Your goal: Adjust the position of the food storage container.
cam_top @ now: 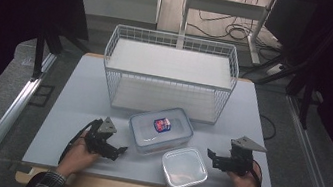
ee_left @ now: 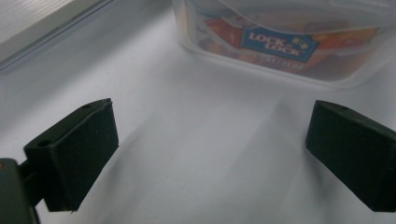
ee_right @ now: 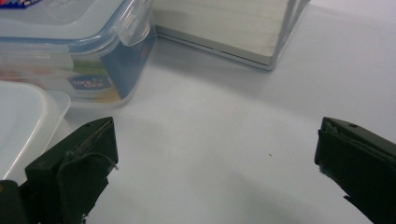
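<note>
1. dim room, dark curtains on both sides, cables lying on the floor past the far edge. in the middle sits a pale grey surface [cam_top: 71, 109] with a wooden edge along the near side.
2. at the back of the surface there's a white wire basket [cam_top: 169, 74], two levels with a flat shelf board up top. in the right tool's view its lower board and a corner post show at the top [ee_right: 243, 32].
3. just in front of the basket is a bigger lidded container [cam_top: 161, 129], clear plastic, blue-ish lid seal, clip flaps down, with a red and blue sticker on the lid. it sits near the basket, i can't tell if they touch.
4. right beside that, nearer the person, is a smaller clear lidded container [cam_top: 184, 168], close to the front edge. the two boxes look like they're touching or nearly so at the corners.
5. left tool [cam_top: 104, 147] rests low on the surface just left of the bigger container, jaws spread wide with bare surface between them, not gripping anything.
6. right tool [cam_top: 218, 160] sits just right of the smaller container, jaws also wide apart and empty. nothing stands between either tool and the boxes.
7. writing: the left tool's view catches a blue label reading "lock lock" [ee_left: 278, 43] on the box wall, smaller print below is too blurry. the right tool's view shows a similar blue label [ee_right: 89, 84] on the bigger container, not really readable there.
</note>
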